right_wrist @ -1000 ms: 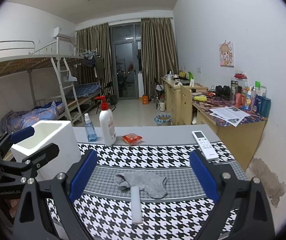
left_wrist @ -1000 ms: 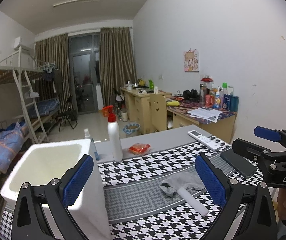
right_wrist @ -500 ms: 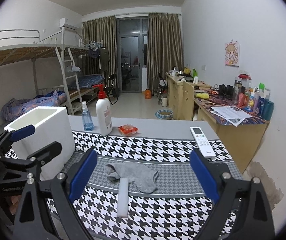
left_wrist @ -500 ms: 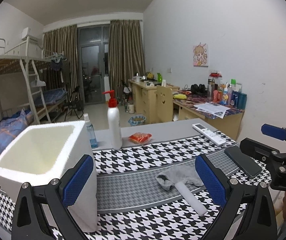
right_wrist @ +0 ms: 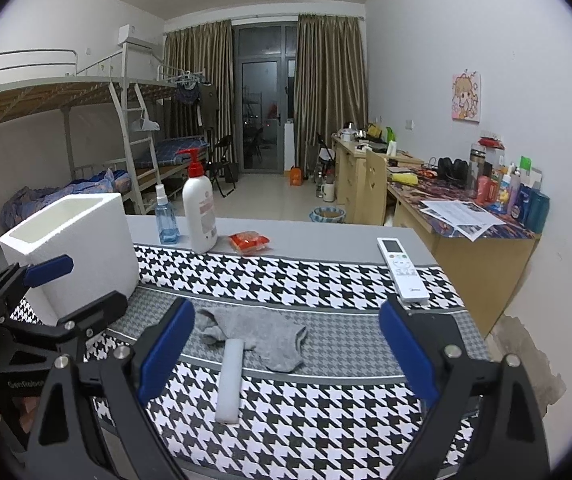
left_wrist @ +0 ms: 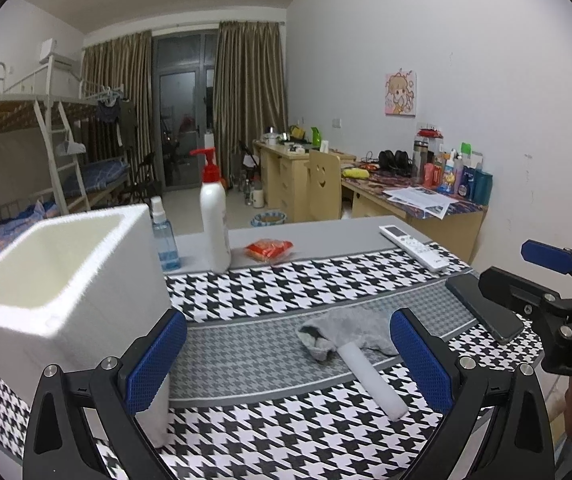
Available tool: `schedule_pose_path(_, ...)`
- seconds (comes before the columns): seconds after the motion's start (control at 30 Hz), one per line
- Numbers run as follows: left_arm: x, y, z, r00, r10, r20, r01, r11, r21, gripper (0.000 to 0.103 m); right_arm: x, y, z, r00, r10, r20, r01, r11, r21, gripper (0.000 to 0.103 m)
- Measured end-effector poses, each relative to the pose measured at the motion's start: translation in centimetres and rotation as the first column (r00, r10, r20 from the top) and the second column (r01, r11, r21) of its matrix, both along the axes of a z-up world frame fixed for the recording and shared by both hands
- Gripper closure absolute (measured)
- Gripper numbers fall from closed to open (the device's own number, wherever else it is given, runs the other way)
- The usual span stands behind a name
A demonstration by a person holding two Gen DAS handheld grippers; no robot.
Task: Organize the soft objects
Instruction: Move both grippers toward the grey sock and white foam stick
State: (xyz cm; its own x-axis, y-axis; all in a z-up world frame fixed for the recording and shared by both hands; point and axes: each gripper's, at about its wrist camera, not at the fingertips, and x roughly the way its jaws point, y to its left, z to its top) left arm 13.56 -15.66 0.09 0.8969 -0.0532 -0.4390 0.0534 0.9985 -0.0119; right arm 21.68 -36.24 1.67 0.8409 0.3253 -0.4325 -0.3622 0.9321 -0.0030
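Left wrist view: the left hand-held gripper [left_wrist: 288, 354] is seen spread wide, its 2 blue pads apart with nothing held between them. A grey sock [left_wrist: 346, 330] is seen crumpled on the grey band of the houndstooth cloth [left_wrist: 286, 444] that covers the surface. A white foam stick [left_wrist: 372, 380] lies with its far end touching the sock. A white foam box [left_wrist: 61, 292] stands upright and open at the left, just beside the left pad. Behind it a blue spray bottle [left_wrist: 163, 240], a white pump bottle [left_wrist: 213, 224] and a red packet [left_wrist: 269, 249] are seen on the bare grey part of the surface. A white remote [left_wrist: 414, 247] and a dark phone [left_wrist: 484, 308] lie at the right. The right hand-held gripper [left_wrist: 526, 276] is seen at the right edge, spread and empty.

Right wrist view: the right hand-held gripper [right_wrist: 286, 354] is shown spread wide, empty. The sock [right_wrist: 263, 338] lies between the pads in the picture, on the cloth [right_wrist: 306, 428], with the stick [right_wrist: 229, 382] overlapping its near edge. The box [right_wrist: 73, 256] stands at the left, well apart from the sock. The left hand-held gripper [right_wrist: 71, 284] is seen in front of the box, spread and empty. The remote [right_wrist: 402, 270] lies at the right.
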Motion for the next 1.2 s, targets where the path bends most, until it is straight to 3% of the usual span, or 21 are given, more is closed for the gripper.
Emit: schedule_pose_path(1.2, 2.5, -4.3, -5.0, 0.986, -0.008, -0.164, 0.008, 1.0, 0.0, 0.001, 4.0, -2.2, -4.3, 0.991, 0.048, -0.124, -0.05, 0.999, -0.01, 0.007)
